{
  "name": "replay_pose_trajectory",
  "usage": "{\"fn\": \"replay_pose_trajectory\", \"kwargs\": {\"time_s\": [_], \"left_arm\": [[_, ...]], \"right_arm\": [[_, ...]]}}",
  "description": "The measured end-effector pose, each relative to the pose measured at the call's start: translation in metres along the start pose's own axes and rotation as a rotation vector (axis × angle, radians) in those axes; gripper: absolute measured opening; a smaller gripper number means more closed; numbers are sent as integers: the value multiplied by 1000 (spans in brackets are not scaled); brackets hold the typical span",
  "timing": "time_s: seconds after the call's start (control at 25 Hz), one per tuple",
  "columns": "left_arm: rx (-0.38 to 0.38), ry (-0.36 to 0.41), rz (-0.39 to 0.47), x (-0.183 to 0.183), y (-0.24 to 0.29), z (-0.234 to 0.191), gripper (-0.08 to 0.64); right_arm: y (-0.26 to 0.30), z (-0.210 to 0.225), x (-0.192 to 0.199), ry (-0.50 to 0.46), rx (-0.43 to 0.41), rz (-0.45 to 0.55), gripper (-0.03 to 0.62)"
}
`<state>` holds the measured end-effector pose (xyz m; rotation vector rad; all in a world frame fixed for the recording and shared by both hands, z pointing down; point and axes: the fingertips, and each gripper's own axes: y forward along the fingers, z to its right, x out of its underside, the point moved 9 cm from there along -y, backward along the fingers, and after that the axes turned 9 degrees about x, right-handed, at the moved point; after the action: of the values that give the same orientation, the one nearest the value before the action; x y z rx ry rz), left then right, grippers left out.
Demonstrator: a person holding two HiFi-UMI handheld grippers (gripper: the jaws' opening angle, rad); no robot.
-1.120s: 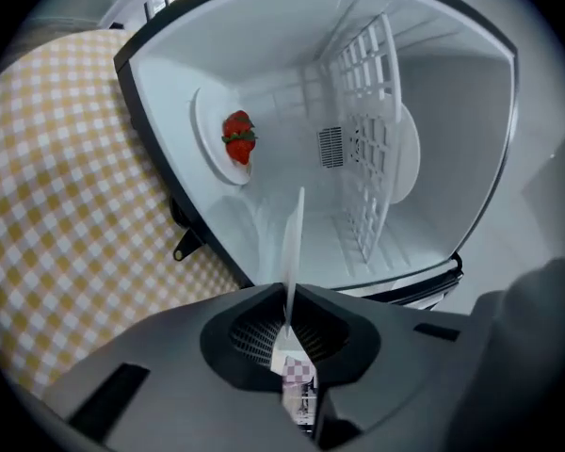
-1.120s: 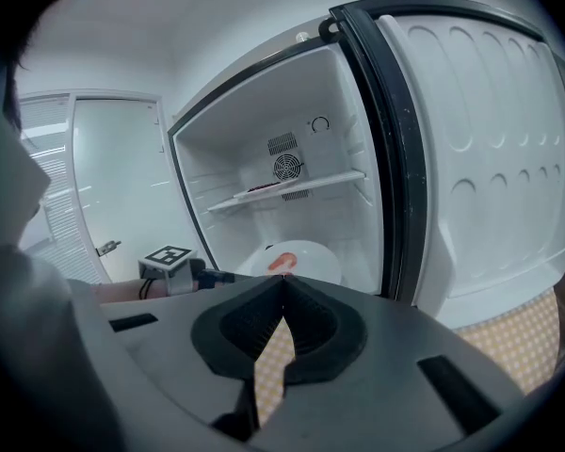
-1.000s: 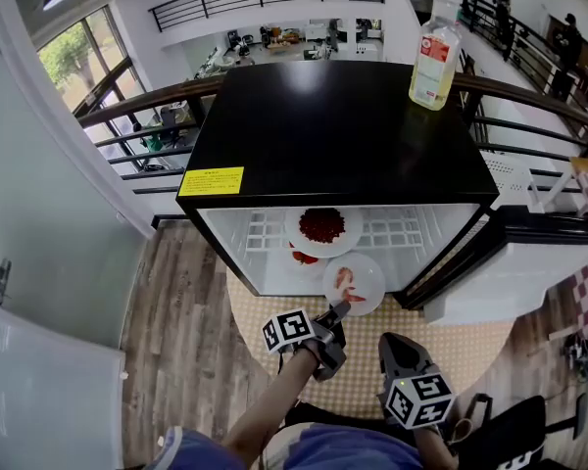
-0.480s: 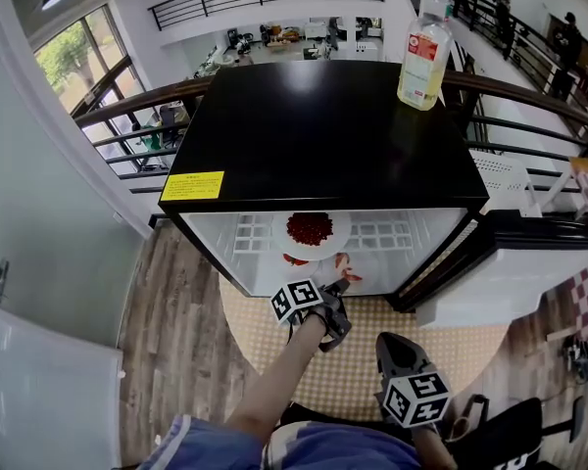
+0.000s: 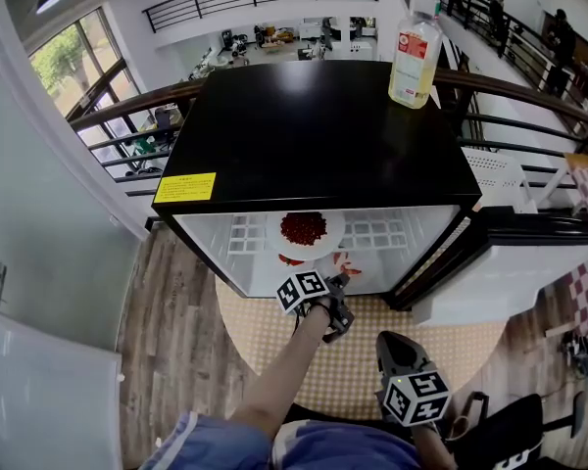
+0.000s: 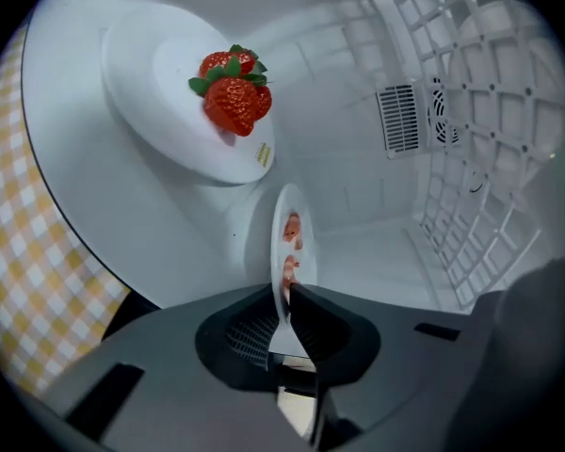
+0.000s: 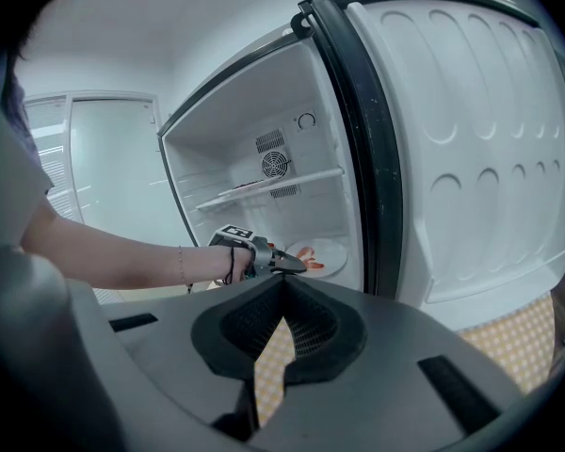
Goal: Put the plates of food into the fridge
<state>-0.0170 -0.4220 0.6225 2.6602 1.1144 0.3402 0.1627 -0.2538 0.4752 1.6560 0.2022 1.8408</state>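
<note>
My left gripper (image 5: 337, 290) is shut on the rim of a white plate of pink shrimp-like food (image 5: 346, 263), holding it just inside the open fridge (image 5: 314, 125) at its lower level. In the left gripper view that plate (image 6: 288, 243) stands edge-on between the pads. Beside it in the fridge, a plate with strawberries (image 6: 169, 73) rests. A plate of dark red food (image 5: 305, 230) sits on the wire shelf above. My right gripper (image 5: 386, 343) hangs back over the mat, shut and empty. From the right gripper view I see the left gripper (image 7: 281, 261) and its plate (image 7: 325, 253).
A plastic bottle with a red label (image 5: 414, 42) stands on the fridge's black top. The fridge door (image 7: 471, 158) is swung open at the right. A yellow checked mat (image 5: 367, 370) covers the floor in front. Railings run behind the fridge.
The left gripper has carried the shrimp plate forward from in front of the fridge into its opening. The right gripper has stayed where it was.
</note>
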Motion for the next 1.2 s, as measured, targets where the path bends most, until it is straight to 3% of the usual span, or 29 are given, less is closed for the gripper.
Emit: {"fn": "replay_pose_trajectory", "kwargs": {"time_s": [0.28,0.48,0.68,0.8,0.88,1.04,1.2], "left_arm": [[-110,130,3,-4,3,15,74],[-122,202,7,-6,9,28,226],[-231,275,-55,-3,5,42,372],[-252,277,-79,1,2,43,400],[-242,264,-92,2,-2,42,400],[-142,223,-83,7,-13,43,399],[-85,236,-86,9,-26,41,397]], "right_arm": [[-2,0,1,3,1,5,15],[-3,2,2,3,2,7,15],[-6,7,2,6,14,11,15],[-7,11,1,14,25,15,15],[-6,12,0,18,25,20,15],[-5,10,1,17,18,21,15],[-3,6,1,16,6,21,15]]}}
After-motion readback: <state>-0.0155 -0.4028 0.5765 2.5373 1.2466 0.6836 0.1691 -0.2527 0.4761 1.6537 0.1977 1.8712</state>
